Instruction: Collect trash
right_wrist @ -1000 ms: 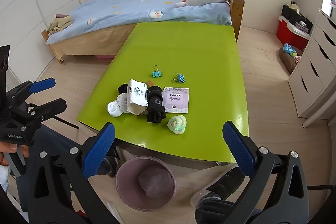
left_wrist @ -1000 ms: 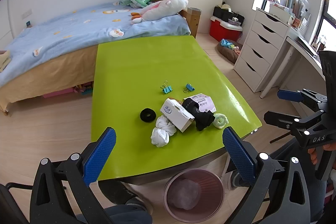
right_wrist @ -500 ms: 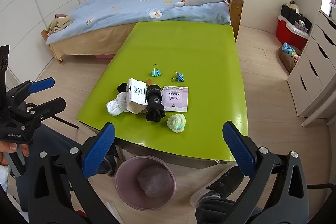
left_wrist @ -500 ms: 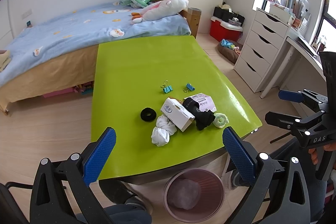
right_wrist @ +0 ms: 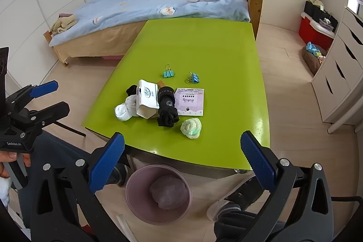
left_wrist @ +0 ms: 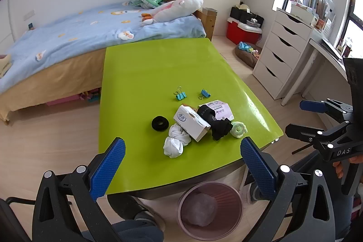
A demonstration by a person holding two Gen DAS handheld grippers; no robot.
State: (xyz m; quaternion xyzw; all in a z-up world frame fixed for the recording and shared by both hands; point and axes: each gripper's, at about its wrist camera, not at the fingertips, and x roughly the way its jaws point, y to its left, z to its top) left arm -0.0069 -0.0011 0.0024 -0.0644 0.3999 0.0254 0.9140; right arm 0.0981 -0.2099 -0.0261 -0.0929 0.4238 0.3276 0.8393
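- We judge the collecting has not begun on the worktop (left_wrist: 145,74): every loose item lies untouched in 1 cluster near its front edge
- We take the white carton (left_wrist: 191,123) as our landmark; it is tipped on its side, with white crumpled tissue (left_wrist: 177,140) touching its near-left side
- The black sock roll (right_wrist: 167,107) lies against the carton's right side, the printed card (right_wrist: 191,101) just right of that, and the pale green wad (right_wrist: 191,127) nearer the front edge
- 2 binder clips (right_wrist: 169,73) sit beyond the carton and look like keepers, not trash
- The waste bin (left_wrist: 209,208) stands on the floor below the worktop's front edge, already holding a crumpled lump
- Our left hand-held gripper (left_wrist: 181,165) and right hand-held gripper (right_wrist: 181,157) both have fingers spread wide and hold nothing, hanging short of the cluster
- Next, we would reach 1 hand-held gripper forward to the tissue or the green wad and pinch it softly
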